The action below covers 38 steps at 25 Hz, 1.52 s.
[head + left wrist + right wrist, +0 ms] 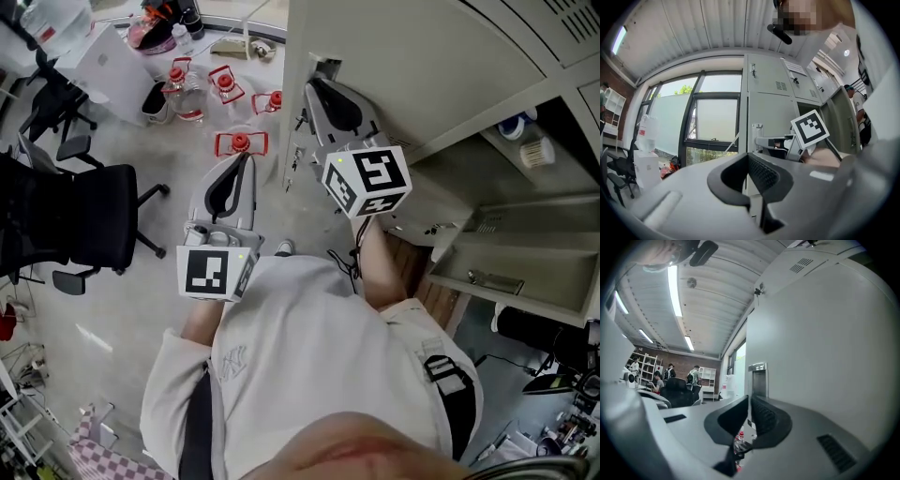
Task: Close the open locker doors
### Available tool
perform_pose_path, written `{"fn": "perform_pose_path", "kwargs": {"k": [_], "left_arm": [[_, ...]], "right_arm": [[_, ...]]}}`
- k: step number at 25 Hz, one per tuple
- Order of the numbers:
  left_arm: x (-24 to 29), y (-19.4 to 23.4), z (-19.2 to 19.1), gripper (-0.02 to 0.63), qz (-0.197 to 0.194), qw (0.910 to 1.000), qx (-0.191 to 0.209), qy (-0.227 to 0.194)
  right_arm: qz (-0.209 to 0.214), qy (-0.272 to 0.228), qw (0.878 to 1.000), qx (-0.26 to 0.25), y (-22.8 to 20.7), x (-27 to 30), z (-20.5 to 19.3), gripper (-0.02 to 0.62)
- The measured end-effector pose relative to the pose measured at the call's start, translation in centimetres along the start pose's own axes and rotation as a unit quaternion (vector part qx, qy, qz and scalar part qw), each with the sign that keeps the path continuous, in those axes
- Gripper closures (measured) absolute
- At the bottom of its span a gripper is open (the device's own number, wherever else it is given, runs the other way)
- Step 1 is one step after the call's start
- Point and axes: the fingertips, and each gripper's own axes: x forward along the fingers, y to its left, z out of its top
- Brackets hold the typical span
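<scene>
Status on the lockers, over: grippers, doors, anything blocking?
Left gripper shut, empty, hanging back. Right gripper shut, empty, tip by the latch of a locker door. Second door, to the right, stands open. Nothing seen blocking.

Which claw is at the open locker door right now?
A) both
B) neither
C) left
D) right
D: in the head view the right claw points at the latch edge of the grey locker door. The left claw is out over the floor, by a red-capped jug.
</scene>
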Motion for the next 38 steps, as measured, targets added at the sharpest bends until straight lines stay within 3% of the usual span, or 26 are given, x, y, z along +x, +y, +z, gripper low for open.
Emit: {"fn": "perform_pose_path", "kwargs": {"k": [11, 23, 30, 38], "left_arm": [[-0.3, 2.0, -0.3, 0.604, 0.021, 0.9998, -0.004, -0.002], [-0.2, 1.8, 0.0, 0.604, 0.003, 1.0000, -0.003, -0.007], [1.6, -2.6, 0.5, 0.604, -0.065, 0.9978, -0.007, -0.008], [2.8, -12.6, 0.8, 0.604, -0.174, 0.9846, -0.002, -0.009]], "right_arm": [[-0.087, 0.004, 0.996, 0.003, -3.1, 2.4, -0.3, 0.569], [-0.094, 0.000, 0.995, 0.032, -3.3, 0.2, 0.3, 0.574], [-0.066, -0.020, 0.997, 0.033, -1.3, -7.1, 3.1, 0.574], [-0.122, -0.034, 0.991, 0.037, -1.9, -18.7, 4.1, 0.578]]}}
